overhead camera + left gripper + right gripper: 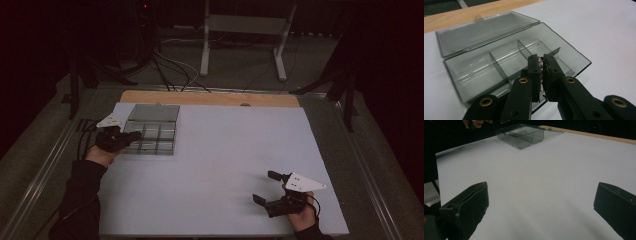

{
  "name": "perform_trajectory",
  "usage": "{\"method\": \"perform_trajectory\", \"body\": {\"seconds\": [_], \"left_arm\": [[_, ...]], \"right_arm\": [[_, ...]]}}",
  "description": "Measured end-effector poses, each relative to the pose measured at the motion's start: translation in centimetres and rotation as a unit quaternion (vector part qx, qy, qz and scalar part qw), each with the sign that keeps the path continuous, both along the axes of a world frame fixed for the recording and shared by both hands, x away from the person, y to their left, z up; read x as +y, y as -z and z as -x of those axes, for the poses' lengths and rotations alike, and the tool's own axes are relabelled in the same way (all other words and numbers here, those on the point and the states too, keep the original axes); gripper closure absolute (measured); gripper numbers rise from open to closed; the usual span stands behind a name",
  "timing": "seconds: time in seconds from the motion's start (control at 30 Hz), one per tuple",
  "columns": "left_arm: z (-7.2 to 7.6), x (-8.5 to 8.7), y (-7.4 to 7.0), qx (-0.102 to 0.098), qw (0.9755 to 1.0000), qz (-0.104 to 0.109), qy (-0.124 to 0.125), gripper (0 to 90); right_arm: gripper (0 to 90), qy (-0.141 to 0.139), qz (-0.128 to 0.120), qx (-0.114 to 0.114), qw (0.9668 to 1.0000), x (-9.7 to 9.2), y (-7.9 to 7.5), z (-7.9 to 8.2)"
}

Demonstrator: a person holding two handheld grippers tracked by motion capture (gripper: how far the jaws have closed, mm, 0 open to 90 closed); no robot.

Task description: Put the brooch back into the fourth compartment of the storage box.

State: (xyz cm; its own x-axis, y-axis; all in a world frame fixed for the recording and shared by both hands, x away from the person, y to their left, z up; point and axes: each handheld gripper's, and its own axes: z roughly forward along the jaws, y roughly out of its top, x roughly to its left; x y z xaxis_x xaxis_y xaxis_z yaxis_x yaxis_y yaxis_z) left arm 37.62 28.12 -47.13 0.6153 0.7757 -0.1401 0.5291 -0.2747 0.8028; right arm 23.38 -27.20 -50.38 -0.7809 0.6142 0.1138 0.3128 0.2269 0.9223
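A small brass-coloured metal part (540, 65) with a ridged or toothed edge sits pinched between the jaws of the left gripper (542, 62), and too little of it shows to name it more closely. The jaws stand narrow, closed on that part, and they hang over the near side of a smoked transparent compartment box (506, 65) whose hinged lid (484, 32) lies folded back flat toward the wooden table edge (469, 15). In the high view the left gripper (131, 137) is at the box's (155, 134) left side, at the far left of the pale table cover (225, 165).

The main risk, as I judge it, is the part landing in the wrong cell or on a divider (499, 67). The partitions are thin and the cells narrow, so a release made slightly off-centre could let the part tip over a wall, or bounce out onto the cover. The grip shows only a sliver of the part, so it may also twist or slip out early if the hand tilts.

A second risk is the box itself: it looks light and nothing steadies it, so a jaw brushing a wall could shove it or swing the lid.

The right gripper (269, 189) rests near the table's right front with its jaws wide apart and nothing between them, well apart from the box (521, 135), so it offers no bracing.
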Motion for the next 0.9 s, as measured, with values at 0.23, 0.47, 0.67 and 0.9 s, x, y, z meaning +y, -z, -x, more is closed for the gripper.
{"method": "perform_trajectory", "body": {"seconds": [0.23,0.47,0.67,0.9], "left_arm": [[0.0,1.2,0.3,0.005,0.9998,0.003,-0.017,86.9],[-0.2,1.8,1.1,0.013,0.9994,-0.004,-0.031,86.8],[-0.4,2.3,1.6,0.023,0.9987,-0.005,-0.044,86.8],[-0.4,2.5,1.7,0.025,0.9981,-0.008,-0.055,86.8]], "right_arm": [[0.0,0.000,-0.001,0.002,1.0000,0.0,0.0,0.0],[0.0,0.000,0.000,0.001,1.0000,0.0,0.0,0.0],[0.0,-0.001,0.000,0.001,1.0000,0.0,0.0,0.0],[0.0,-0.001,0.000,0.001,1.0000,0.0,0.0,0.0]]}}
